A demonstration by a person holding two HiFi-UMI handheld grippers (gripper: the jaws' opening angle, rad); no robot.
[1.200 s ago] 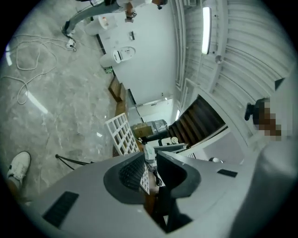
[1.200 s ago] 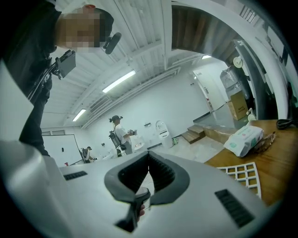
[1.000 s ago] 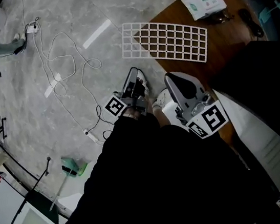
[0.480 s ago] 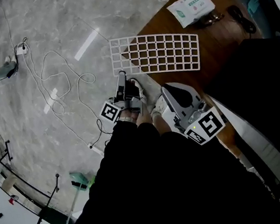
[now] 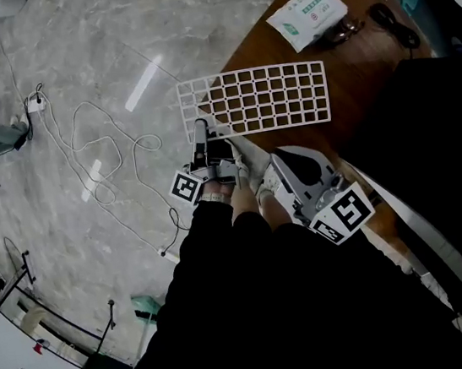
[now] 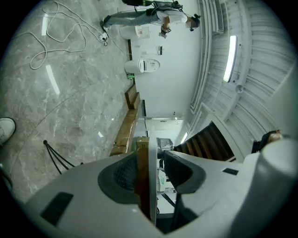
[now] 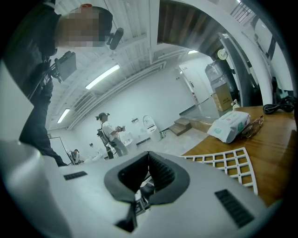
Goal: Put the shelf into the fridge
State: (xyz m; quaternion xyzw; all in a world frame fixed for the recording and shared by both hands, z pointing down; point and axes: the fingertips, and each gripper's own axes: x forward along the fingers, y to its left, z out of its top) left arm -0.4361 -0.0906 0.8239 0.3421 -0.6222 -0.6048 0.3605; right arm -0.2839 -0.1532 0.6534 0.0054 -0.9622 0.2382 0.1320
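Currently I am at the pick-up step: the shelf lies flat on the table, its left end overhanging the edge. My left gripper has just been opening its jaws; the shelf's rim stands between them, not yet pinched. My right gripper has its jaws together on nothing. Next, I judge, close the left jaws on the rim, then lift level. Print on the packet is too small to read.

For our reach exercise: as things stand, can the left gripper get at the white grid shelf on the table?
Probably yes: the left gripper, its jaws just opened, straddles the corner of the shelf at the table edge; nothing else blocks it.
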